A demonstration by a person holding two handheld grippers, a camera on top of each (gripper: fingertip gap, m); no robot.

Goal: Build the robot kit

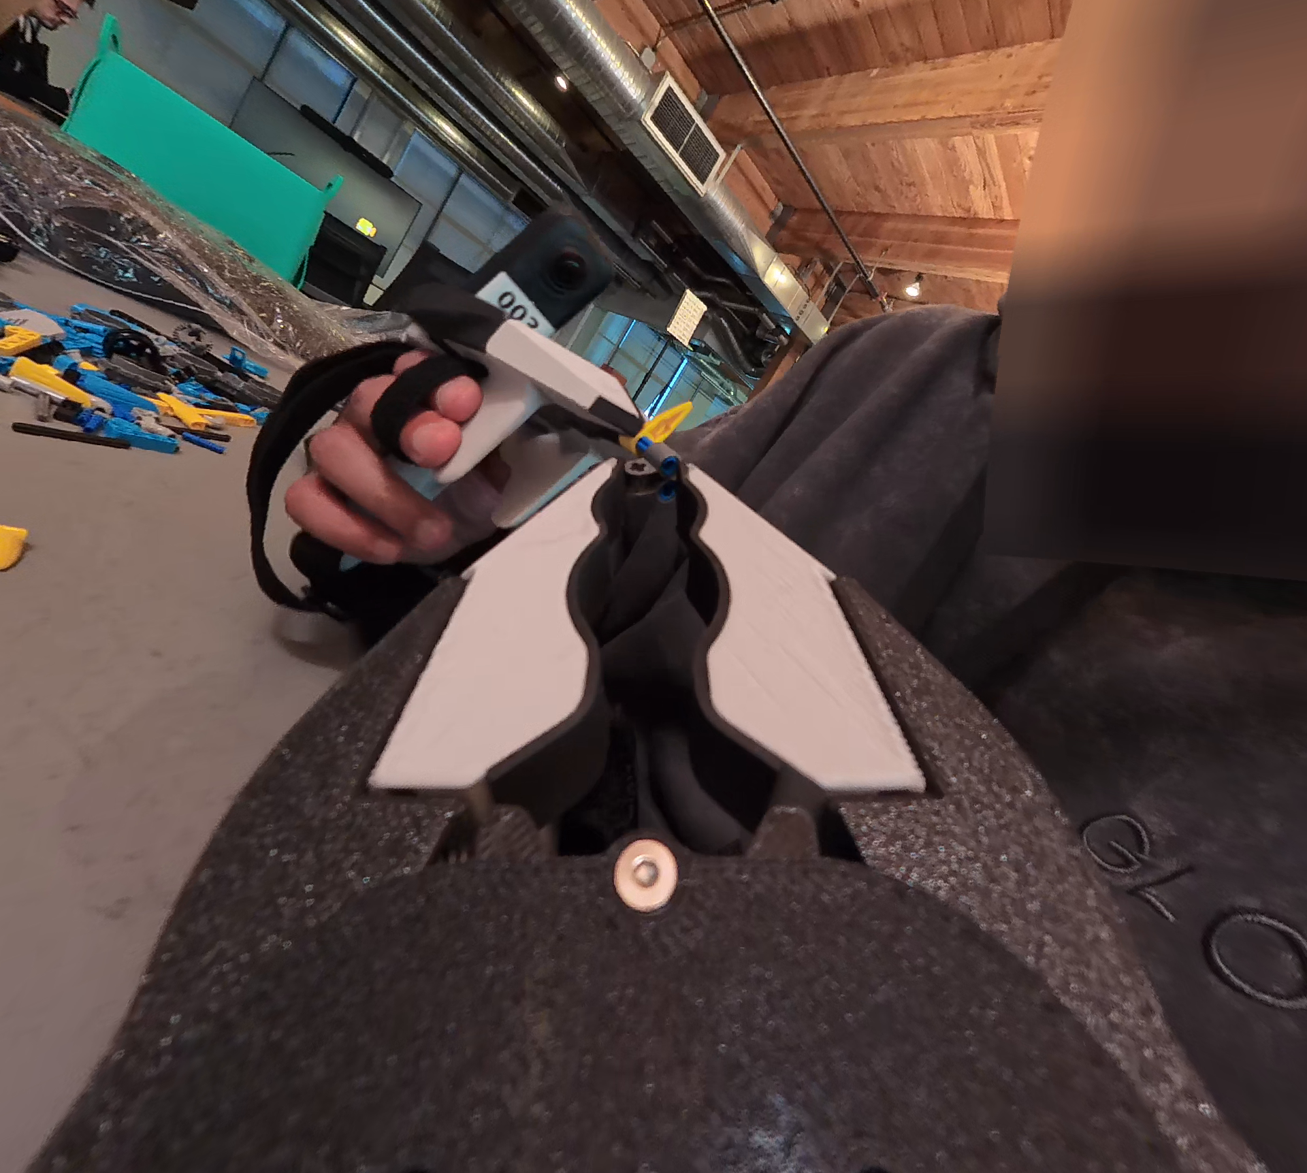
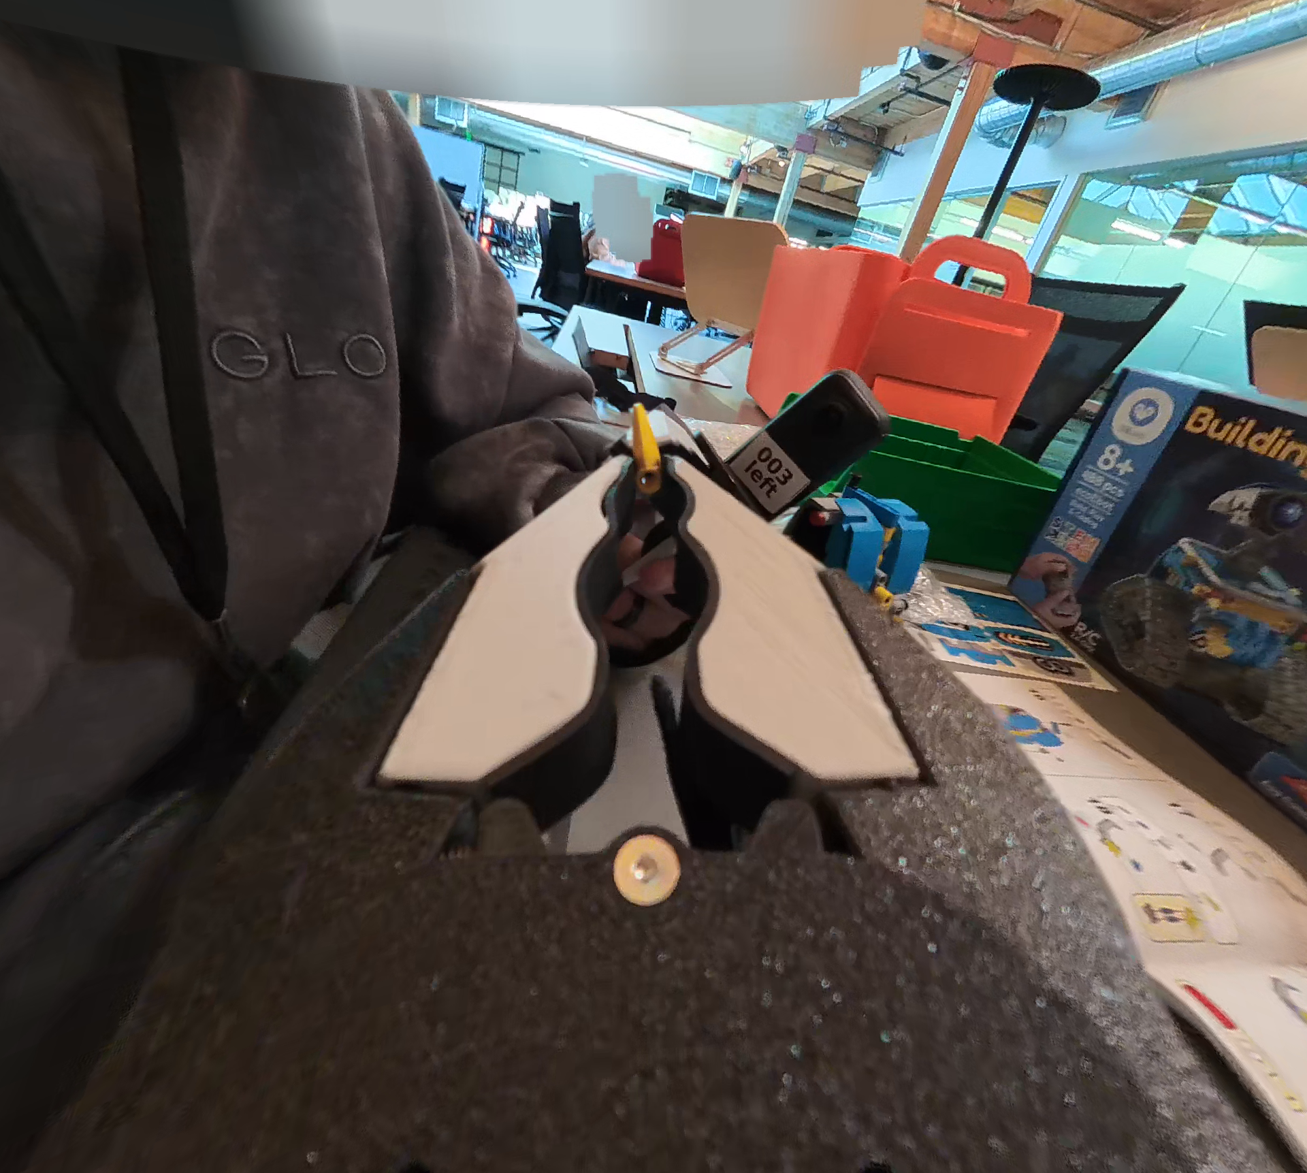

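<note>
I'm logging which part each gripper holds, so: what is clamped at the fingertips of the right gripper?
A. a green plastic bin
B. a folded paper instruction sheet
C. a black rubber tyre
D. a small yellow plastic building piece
D: in the right wrist view the right gripper has its white fingers closed together on a small yellow plastic building piece that sticks up past the tips.

Both handheld grippers share white wavy-edged fingers with dark liners, speckled black foam bodies and a silver screw. The person wears a washed grey sweatshirt with embroidered lettering; a black strap loops two fingers.
</note>
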